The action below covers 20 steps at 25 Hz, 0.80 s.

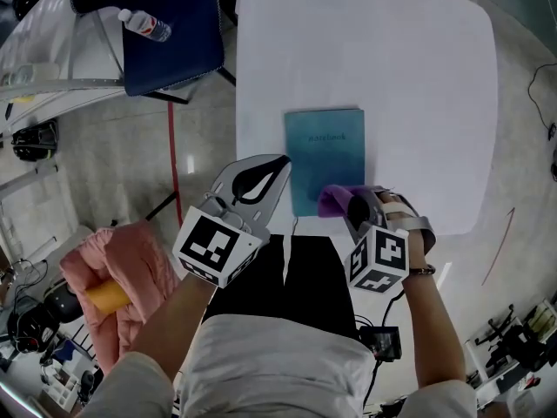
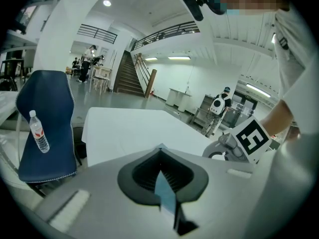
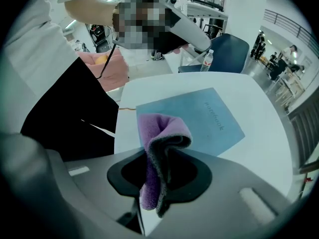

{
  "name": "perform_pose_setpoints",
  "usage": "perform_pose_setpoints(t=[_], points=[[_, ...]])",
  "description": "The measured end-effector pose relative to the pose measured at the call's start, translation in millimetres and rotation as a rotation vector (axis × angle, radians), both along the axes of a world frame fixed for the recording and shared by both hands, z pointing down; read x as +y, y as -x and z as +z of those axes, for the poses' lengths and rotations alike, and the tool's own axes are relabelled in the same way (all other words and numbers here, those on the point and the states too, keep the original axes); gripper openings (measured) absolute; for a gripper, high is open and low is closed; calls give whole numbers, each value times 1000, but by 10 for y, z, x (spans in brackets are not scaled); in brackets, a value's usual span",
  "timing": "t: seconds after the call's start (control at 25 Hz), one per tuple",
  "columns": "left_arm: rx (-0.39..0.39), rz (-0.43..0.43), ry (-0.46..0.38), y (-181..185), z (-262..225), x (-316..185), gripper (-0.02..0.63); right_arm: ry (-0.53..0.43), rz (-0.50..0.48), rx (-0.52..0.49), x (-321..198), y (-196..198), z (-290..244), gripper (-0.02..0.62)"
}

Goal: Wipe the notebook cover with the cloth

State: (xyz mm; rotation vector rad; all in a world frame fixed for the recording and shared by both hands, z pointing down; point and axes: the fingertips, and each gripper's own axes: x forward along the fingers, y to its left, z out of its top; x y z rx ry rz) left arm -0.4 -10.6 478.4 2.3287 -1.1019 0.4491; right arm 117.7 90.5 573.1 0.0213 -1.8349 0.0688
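Notebook: teal, shut, lying flat on the white table near its front edge.
Left gripper: jaws together on nothing, tip right at the notebook's left edge. Whether it touches, I can't tell.
Right gripper: clamped on the purple cloth, a fold bunched up past the jaws, sitting over the notebook's near right corner.
Contact: cloth on the cover or just above it? Can't call that from these views.
Done: cloth is in the jaws and at the notebook, so I'd say we're at the very opening of the job.
To do: the wiping itself, by my read. Most of the cover lies bare, from the near corner out to the far edge.
Table: white, rounded corners, nothing on it but the notebook.
Room, left side: pink bundle down low, then a blue chair with a bottle on it.
Room, beyond: big bright hall, stairs up to a railed balcony, people standing well off.
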Motion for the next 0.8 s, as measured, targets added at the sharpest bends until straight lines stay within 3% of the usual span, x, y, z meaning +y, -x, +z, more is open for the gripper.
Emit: perform_pose_setpoints(t=[0.6,0.8], points=[[-5,-15,3,-21,11,61,0,72,-50,27,161,-57,-14,109],[-1,-34,3,24,6,63,0,68,0,-13,135,-48,-55,110]])
